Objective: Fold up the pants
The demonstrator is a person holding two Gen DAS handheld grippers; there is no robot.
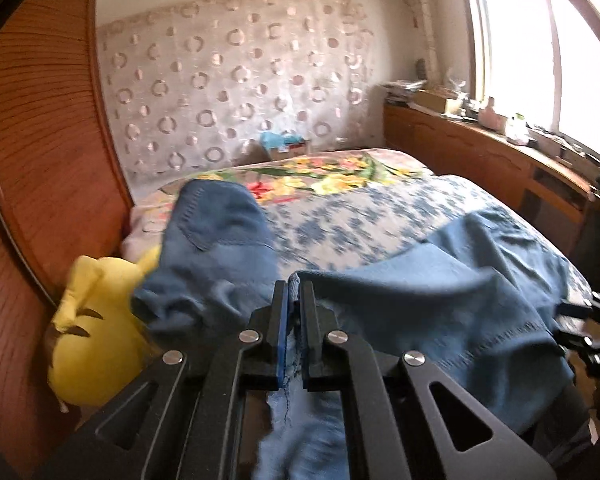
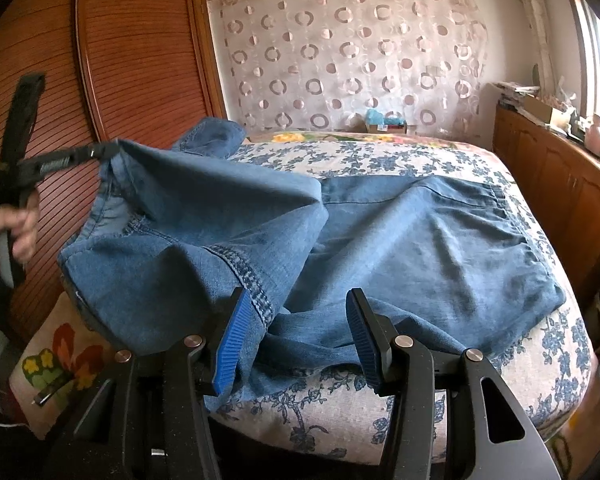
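Blue denim pants [image 2: 400, 236] lie across the bed [image 2: 380, 412], waistband toward the right. My left gripper [image 1: 294, 300] is shut on an edge of the pants [image 1: 440, 300] and holds that part lifted at the left; it also shows in the right wrist view [image 2: 100, 152]. My right gripper [image 2: 296, 320] is open at the bed's near edge, its blue pads on either side of the bunched leg cloth, one pad [image 2: 234, 332] beside a stitched hem. It holds nothing.
A yellow plush toy [image 1: 96, 328] lies at the bed's left by the wooden slatted wall [image 1: 40, 140]. A wooden cabinet [image 2: 560, 184] with clutter runs along the right under the window. A patterned curtain [image 2: 348, 52] hangs behind the bed.
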